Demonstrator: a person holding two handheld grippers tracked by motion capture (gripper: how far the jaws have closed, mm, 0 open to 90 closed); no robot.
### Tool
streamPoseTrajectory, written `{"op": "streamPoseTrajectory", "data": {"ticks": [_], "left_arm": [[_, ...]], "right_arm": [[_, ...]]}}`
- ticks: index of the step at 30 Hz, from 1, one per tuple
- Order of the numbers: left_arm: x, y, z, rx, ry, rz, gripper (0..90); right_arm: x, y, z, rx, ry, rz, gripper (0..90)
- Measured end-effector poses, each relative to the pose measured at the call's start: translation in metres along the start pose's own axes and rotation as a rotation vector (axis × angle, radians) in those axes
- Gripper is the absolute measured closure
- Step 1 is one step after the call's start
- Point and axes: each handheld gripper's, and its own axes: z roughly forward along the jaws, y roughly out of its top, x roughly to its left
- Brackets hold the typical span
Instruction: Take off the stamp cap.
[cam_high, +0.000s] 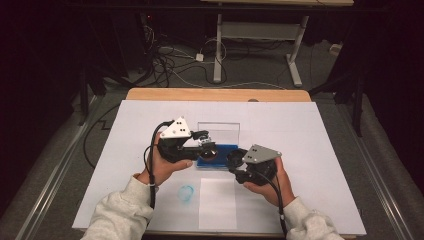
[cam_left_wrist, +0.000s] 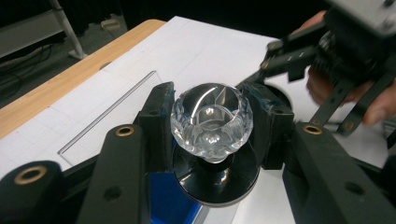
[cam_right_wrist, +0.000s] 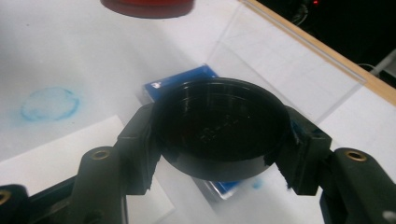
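My left gripper (cam_left_wrist: 212, 122) is shut on the clear faceted knob (cam_left_wrist: 212, 116) of a round stamp, whose black disc base (cam_left_wrist: 215, 182) hangs below the jaws. In the high view that left gripper (cam_high: 205, 143) holds the stamp (cam_high: 208, 148) just over the blue ink pad (cam_high: 223, 163). My right gripper (cam_right_wrist: 219, 140) is shut on a round black lid (cam_right_wrist: 219, 128), gripped by its rim. From above, the right gripper (cam_high: 235, 161) and its lid (cam_high: 235, 157) sit just right of the ink pad.
The ink pad's clear hinged cover (cam_high: 218, 131) stands upright behind it. A blue stamped ring (cam_high: 186, 193) marks the white mat near a white paper sheet (cam_high: 217, 204). The wooden table edge (cam_high: 217, 94) lies at the far side. A red object (cam_right_wrist: 147, 5) hangs at the right gripper view's top.
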Motion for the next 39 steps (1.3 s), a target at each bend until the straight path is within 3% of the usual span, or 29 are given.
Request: {"op": "streamPoseTrajectory", "data": {"ticks": [13, 39], "left_arm": [[0.005, -0.002, -0.001, 0.034, 0.028, 0.019, 54.9], [0.009, -0.006, 0.002, 0.062, 0.078, 0.051, 54.9]], "right_arm": [[-0.021, -0.015, -0.042, -0.041, -0.108, 0.044, 38.6], [-0.034, -0.052, -0.090, -0.039, -0.213, 0.092, 38.5]]}}
